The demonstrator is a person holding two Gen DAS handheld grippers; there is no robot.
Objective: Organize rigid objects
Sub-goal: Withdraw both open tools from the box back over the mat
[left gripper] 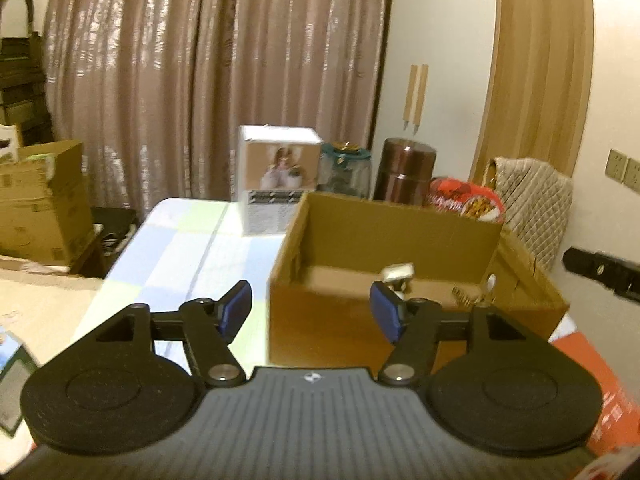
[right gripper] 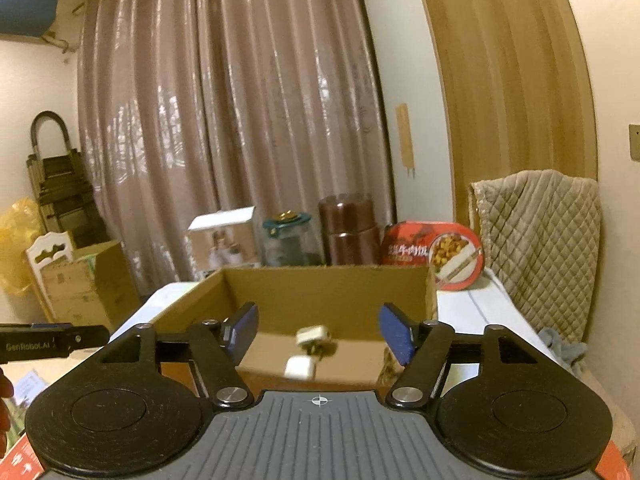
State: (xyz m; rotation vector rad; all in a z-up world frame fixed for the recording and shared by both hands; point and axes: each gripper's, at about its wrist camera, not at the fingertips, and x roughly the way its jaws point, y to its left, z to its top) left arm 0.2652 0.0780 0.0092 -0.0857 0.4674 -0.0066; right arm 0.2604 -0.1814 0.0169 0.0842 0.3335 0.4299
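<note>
An open cardboard box [left gripper: 400,232] stands on the table just ahead of both grippers. My left gripper [left gripper: 310,304] is open over the box's near left corner, with nothing between its blue pads. A small white blurred object [left gripper: 398,271] shows inside the box, beside the right pad. In the right wrist view my right gripper [right gripper: 319,324] is open over the box [right gripper: 320,288]. Two small white blurred pieces [right gripper: 314,334] [right gripper: 300,367] show low in the box between its fingers, touching neither pad. I cannot tell whether they lie on the floor or are in the air.
Behind the box stand a white picture carton [left gripper: 280,176], a green-lidded glass jar [left gripper: 346,172], a brown flask [left gripper: 406,172] and a red food bowl [left gripper: 464,200]. A quilted cloth [left gripper: 536,204] hangs at the right. Cardboard boxes [left gripper: 40,200] sit left of the checked table [left gripper: 180,248].
</note>
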